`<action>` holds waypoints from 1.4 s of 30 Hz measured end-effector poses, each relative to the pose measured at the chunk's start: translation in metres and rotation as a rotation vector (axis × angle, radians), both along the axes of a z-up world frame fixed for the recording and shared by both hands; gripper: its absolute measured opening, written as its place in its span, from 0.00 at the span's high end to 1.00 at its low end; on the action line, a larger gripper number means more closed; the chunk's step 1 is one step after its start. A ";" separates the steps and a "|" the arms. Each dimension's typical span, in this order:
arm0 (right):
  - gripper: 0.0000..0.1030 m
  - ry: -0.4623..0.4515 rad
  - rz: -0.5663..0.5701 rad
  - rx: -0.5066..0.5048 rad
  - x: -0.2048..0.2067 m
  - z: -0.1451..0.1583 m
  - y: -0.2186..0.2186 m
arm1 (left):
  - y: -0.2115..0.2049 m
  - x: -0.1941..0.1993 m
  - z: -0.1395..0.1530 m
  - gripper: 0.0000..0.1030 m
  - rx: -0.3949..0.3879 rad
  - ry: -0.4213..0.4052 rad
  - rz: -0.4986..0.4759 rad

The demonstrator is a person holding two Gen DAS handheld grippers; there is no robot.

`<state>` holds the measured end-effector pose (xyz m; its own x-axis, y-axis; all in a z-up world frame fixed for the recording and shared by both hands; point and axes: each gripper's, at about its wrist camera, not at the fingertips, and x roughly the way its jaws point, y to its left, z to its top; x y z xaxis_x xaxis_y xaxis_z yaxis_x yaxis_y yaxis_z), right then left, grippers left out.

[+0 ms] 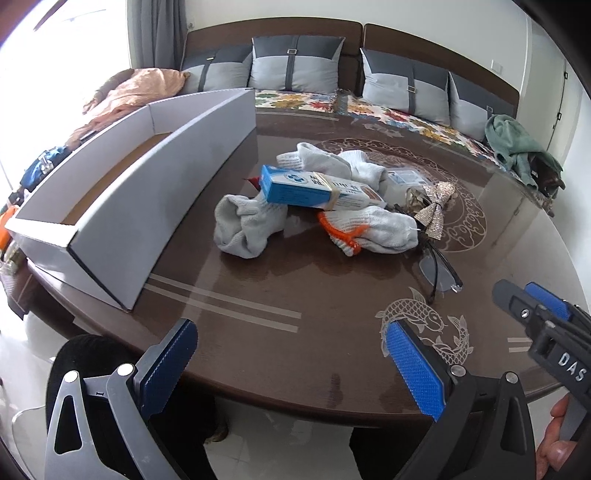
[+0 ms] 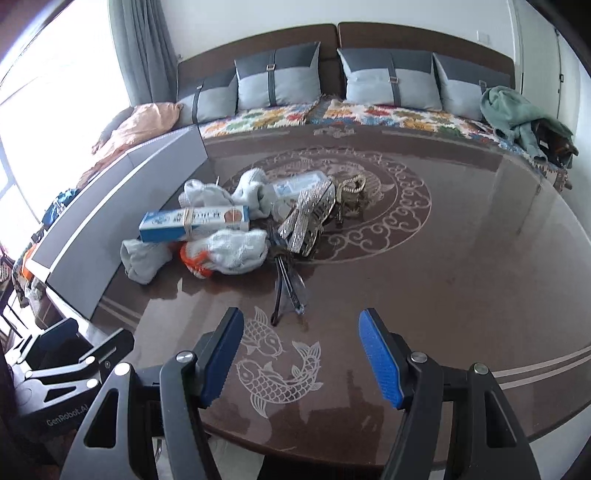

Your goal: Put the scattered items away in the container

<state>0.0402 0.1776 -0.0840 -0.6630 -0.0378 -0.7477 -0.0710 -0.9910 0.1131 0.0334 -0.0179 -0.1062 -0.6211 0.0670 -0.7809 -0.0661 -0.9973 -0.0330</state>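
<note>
Lettering "DAS" on right gripper (image 1: 532,306) body, "GenRobot.AI" on left gripper (image 2: 55,354) body; print on blue-and-white carton (image 1: 314,188) unreadable. Carton atop white socks (image 1: 247,229) mid-table, glasses (image 1: 439,269) just beside, sparkly bow (image 1: 436,208) touching pile. Long white box (image 1: 122,206) along left table edge, top open. Bare brown table (image 2: 461,277) to right of pile. Both grippers spread wide, holding nothing, low over near rim.

A round dark-brown glossy bench (image 2: 443,258) carries pale scrollwork and fish inlays. Behind it runs a brown-backed sofa (image 2: 369,33) with grey two-tone cushions (image 2: 277,85) and a flowered cover (image 2: 388,114). At the sofa's right end lies a crumpled green cloth (image 2: 517,114); at its left, a peach blanket (image 2: 136,125).
</note>
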 end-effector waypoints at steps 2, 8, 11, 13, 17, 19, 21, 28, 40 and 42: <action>0.36 -0.004 0.011 0.012 -0.001 0.000 -0.001 | 0.001 0.000 0.001 0.00 -0.002 0.004 -0.008; 0.36 0.010 0.045 -0.041 -0.009 0.002 0.002 | -0.001 -0.005 0.002 0.00 0.070 0.012 -0.028; 0.36 0.013 0.055 -0.032 -0.013 -0.001 0.000 | -0.005 -0.012 0.004 0.00 0.094 0.044 0.000; 0.36 0.038 0.083 0.016 -0.017 -0.003 -0.005 | -0.007 -0.017 0.002 0.00 0.079 0.055 0.014; 0.36 0.064 0.135 0.018 -0.026 -0.006 -0.002 | -0.007 -0.019 -0.011 0.00 0.038 -0.006 0.010; 0.36 0.061 0.157 -0.009 -0.031 -0.009 0.002 | -0.005 -0.019 -0.013 0.00 0.045 -0.021 -0.005; 0.36 0.037 0.177 -0.028 -0.038 -0.013 0.003 | -0.003 -0.018 -0.016 0.00 0.052 -0.034 -0.021; 0.36 0.018 0.250 0.001 -0.056 -0.030 -0.003 | 0.013 -0.012 -0.018 0.00 -0.005 -0.032 -0.070; 0.75 -0.102 0.285 -0.045 -0.102 -0.061 0.000 | 0.005 -0.017 -0.026 0.00 0.022 -0.071 -0.039; 0.76 -0.118 0.287 -0.059 -0.104 -0.064 0.001 | 0.003 -0.018 -0.027 0.00 0.029 -0.076 -0.032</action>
